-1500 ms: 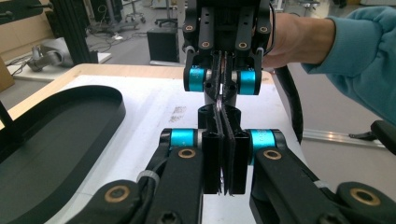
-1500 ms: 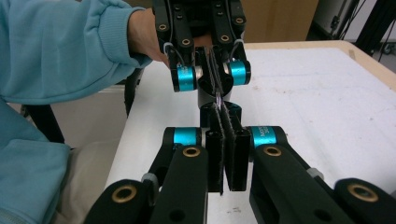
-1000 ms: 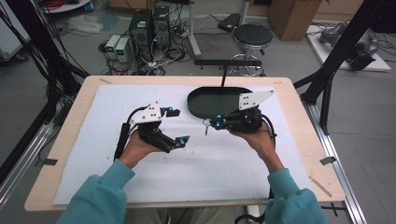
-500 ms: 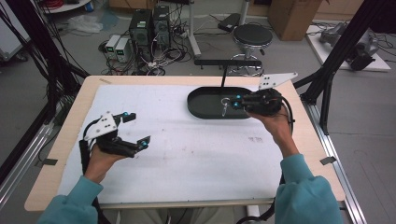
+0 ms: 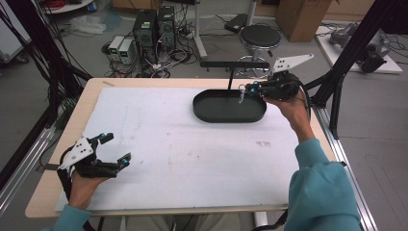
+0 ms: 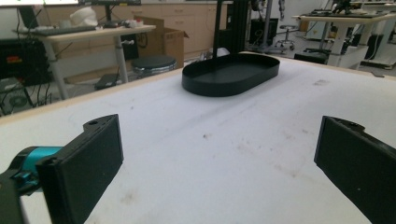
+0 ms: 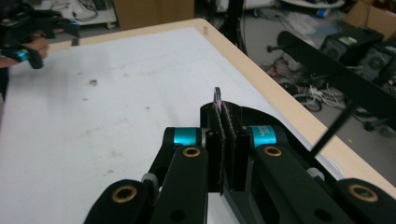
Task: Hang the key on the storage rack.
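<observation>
Barely visible: thin object (image 7: 217,97) between pads (image 7: 215,140).

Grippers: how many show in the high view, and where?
2. The left gripper, jaws open, hovers over the table's near-left corner. The right gripper, jaws shut on a small thin clear thing, is over the black oval tray's far right rim.

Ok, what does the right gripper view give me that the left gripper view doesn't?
Right gripper view: the right tool seen close up, its jaws shut on a small thin piece that sticks up between the pads.

Left gripper view: the left tool with its jaws wide apart and nothing between them, and the whole oval black tray, which looks empty.

Both: the white table cover with faint marks, part of the tray, and the cluttered room beyond the table edge.
</observation>
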